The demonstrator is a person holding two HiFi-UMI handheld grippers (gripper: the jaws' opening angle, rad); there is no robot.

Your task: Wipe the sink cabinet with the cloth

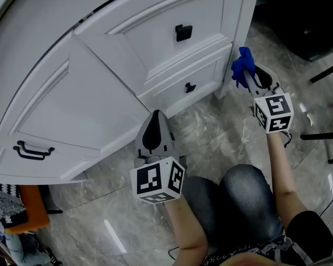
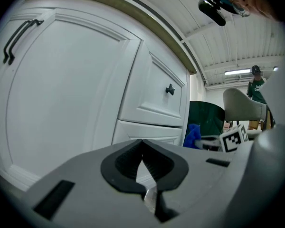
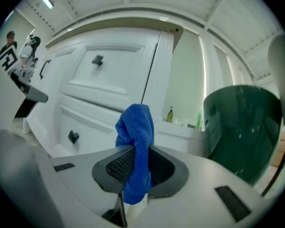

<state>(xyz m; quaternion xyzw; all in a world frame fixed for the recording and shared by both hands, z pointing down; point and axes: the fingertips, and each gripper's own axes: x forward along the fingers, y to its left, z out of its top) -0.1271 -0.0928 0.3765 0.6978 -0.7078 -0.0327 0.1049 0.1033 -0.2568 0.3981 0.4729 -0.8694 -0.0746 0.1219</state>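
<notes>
Holding the cloth up to the cabinet corner, wipe not clearly started.

Head view: right claw [image 1: 250, 77] is out at the right end of the sink cabinet [image 1: 100, 65], level with the lower drawer [image 1: 183, 82]. The blue cloth [image 1: 241, 65] is bunched at its tip, just beside the corner post [image 1: 238, 21]. Can't tell if it touches. Left claw [image 1: 155, 118] hangs low in front of the big door [image 1: 72, 110], near it, carrying nothing. Person is crouched on the marble floor [image 1: 211, 137].

Left gripper view: jaws closed tip to tip, nothing between them. Door panel fills the left, drawer knob [image 2: 170, 89] is upper middle, and the cloth is a blue blob far right beside the other claw's marker cube [image 2: 233, 137].

Right gripper view: jaws clamped on the cloth, which is pinched mid-length. The top wad stands above the tips and the tail hangs below. Both drawers are to the left and the corner post is straight ahead. Looks a little short of the surface.

Step, my read: approach/start of wipe at the right edge. Next move: press the wad flat on the post or drawer front, then stroke across the panels. The wad is small and pinched narrow, so expect many passes and watch the knobs. Left claw is idle and could brace the door.
</notes>
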